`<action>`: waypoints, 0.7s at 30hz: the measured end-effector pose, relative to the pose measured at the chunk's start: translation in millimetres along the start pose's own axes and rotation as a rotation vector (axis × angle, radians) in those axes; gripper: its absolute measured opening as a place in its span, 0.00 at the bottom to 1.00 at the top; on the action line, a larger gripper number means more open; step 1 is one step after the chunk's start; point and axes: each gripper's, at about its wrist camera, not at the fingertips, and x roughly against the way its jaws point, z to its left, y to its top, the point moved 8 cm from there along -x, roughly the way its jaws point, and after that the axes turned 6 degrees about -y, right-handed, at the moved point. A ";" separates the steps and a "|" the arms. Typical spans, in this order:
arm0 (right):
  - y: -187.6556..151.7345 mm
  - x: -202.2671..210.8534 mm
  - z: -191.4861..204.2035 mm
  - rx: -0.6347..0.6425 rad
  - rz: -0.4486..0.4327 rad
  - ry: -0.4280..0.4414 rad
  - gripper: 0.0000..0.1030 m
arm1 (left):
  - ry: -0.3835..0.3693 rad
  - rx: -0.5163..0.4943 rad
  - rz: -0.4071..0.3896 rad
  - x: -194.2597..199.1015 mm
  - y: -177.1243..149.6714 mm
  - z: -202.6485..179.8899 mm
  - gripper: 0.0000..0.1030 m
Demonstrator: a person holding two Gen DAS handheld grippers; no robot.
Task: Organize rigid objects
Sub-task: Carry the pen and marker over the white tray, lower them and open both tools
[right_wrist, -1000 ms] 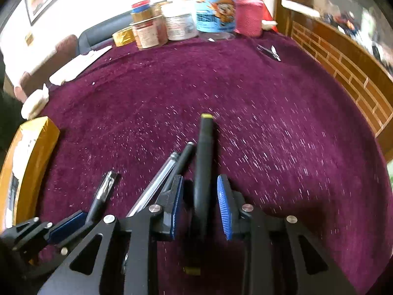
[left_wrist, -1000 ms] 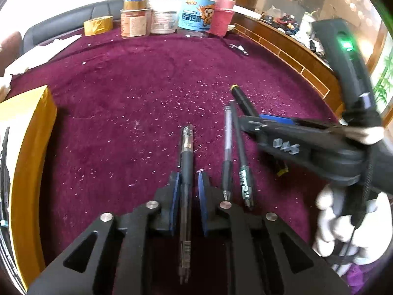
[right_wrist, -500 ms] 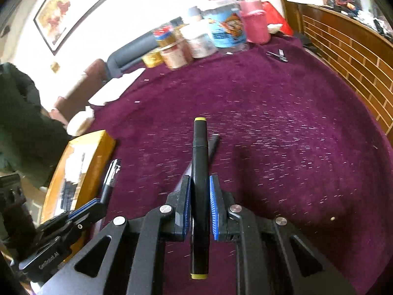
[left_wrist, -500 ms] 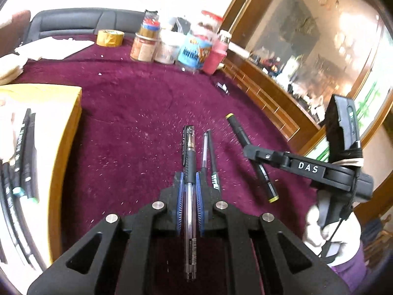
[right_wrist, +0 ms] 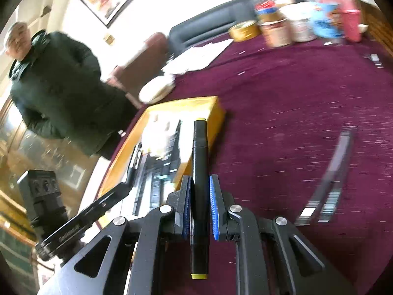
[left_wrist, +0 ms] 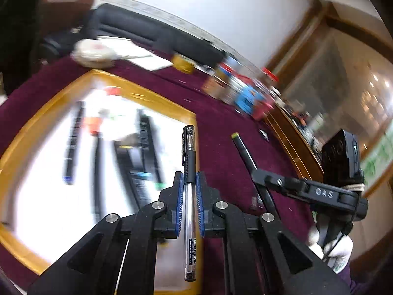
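My left gripper (left_wrist: 189,179) is shut on a clear gel pen (left_wrist: 189,172) with a black grip and holds it over the right rim of the yellow-edged box (left_wrist: 147,98). Several pens and markers (left_wrist: 137,152) lie inside the box. My right gripper (right_wrist: 200,184) is shut on a black marker with yellow ends (right_wrist: 199,162) and holds it above the cloth near the box's corner (right_wrist: 213,113). The right gripper also shows in the left wrist view (left_wrist: 260,174), and the left gripper shows in the right wrist view (right_wrist: 130,174). Two pens (right_wrist: 329,182) remain on the maroon cloth, blurred.
Jars, tubs and a tape roll (right_wrist: 294,24) stand at the far edge of the maroon table (right_wrist: 294,93). White paper (right_wrist: 196,56) and a white bundle (right_wrist: 157,91) lie beyond the box. A person in a dark coat (right_wrist: 56,86) stands left of the table.
Both grippers have lifted their pens off the cloth and swung left toward the yellow box. The left gripper now hangs over the box's rim.
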 end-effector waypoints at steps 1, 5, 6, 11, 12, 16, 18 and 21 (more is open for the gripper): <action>-1.6 -7.4 9.4 0.007 0.017 0.015 0.13 | 0.018 0.019 -0.010 5.2 1.7 12.4 0.07; -10.5 -42.1 51.0 0.031 0.095 0.080 0.13 | 0.112 0.098 -0.039 22.6 5.6 66.7 0.07; -13.4 -47.6 58.7 0.038 0.106 0.086 0.13 | 0.132 0.111 -0.041 25.6 4.5 76.4 0.07; -28.1 -84.1 95.7 0.062 0.184 0.111 0.13 | 0.222 0.162 -0.027 28.8 0.4 118.3 0.08; -31.0 -92.0 101.4 0.061 0.202 0.116 0.13 | 0.235 0.163 -0.025 29.4 -0.9 121.3 0.08; -44.1 -112.9 118.3 0.052 0.258 0.121 0.13 | 0.239 0.159 -0.030 28.6 -0.9 126.3 0.08; -49.2 -122.5 125.4 0.048 0.281 0.122 0.13 | 0.228 0.160 -0.030 29.2 -0.5 128.3 0.08; -53.6 -132.3 132.4 0.054 0.296 0.112 0.13 | 0.214 0.159 -0.043 31.6 1.6 127.0 0.10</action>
